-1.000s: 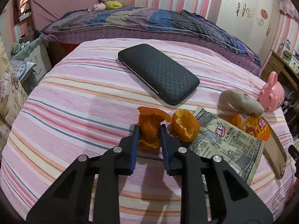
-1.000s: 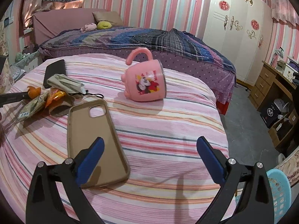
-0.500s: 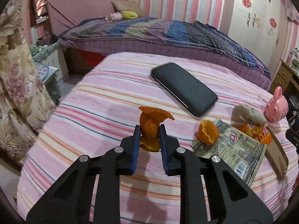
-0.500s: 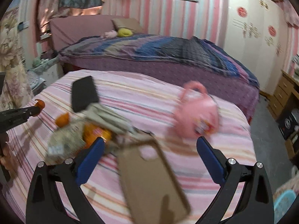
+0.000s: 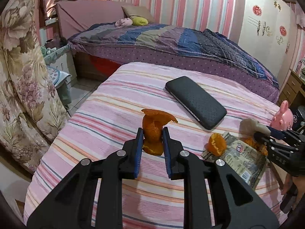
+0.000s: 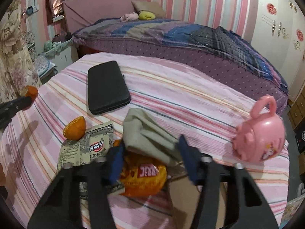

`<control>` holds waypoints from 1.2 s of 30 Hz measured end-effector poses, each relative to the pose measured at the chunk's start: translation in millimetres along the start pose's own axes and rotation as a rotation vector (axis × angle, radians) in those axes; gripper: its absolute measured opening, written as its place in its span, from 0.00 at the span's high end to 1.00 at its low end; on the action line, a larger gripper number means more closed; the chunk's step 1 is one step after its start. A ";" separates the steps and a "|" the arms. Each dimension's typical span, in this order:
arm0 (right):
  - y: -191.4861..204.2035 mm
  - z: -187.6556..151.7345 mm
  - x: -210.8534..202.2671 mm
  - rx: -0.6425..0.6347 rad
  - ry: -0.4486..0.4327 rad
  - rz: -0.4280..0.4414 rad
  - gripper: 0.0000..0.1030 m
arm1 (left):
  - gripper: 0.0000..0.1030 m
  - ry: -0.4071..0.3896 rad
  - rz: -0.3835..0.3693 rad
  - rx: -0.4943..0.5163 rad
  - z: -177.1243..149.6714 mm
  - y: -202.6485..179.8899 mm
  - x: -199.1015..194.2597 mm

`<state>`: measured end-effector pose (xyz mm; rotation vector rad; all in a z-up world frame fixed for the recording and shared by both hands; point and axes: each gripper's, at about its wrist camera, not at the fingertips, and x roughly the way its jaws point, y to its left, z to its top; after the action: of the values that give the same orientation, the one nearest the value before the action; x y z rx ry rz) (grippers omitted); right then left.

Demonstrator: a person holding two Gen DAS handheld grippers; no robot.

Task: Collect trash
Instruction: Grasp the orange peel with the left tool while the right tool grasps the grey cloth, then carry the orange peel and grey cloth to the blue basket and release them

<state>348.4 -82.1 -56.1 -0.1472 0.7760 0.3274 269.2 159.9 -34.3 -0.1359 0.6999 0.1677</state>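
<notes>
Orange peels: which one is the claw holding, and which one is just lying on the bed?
The left gripper is shut on the taller orange peel. The rounder cup-shaped peel lies on the striped sheet, against the printed wrapper.

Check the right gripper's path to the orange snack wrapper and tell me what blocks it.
The grey folded cloth lies over the far part of the orange snack wrapper, between the open right gripper fingers. The wrapper's near part is bare, so nothing else visible blocks it.
</notes>
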 end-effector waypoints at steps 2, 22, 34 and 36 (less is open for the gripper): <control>-2.9 -2.3 -2.8 -0.007 -0.016 0.003 0.78 | 0.81 -0.013 0.004 0.014 1.0 -4.1 -5.9; -58.6 -55.7 -120.0 0.068 -0.144 -0.097 0.90 | 0.81 -0.018 -0.104 0.085 -9.6 -63.5 -54.2; -109.9 -128.2 -187.5 0.171 -0.148 -0.189 0.90 | 0.81 -0.018 -0.194 0.201 -41.3 -132.8 -83.2; -119.4 -141.2 -196.6 0.191 -0.155 -0.204 0.90 | 0.81 -0.023 -0.203 0.225 -48.6 -145.0 -85.7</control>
<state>164.8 -275.7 -15.5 -0.0198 0.6282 0.0687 202.9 0.2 -5.5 0.0113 0.6727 -0.1037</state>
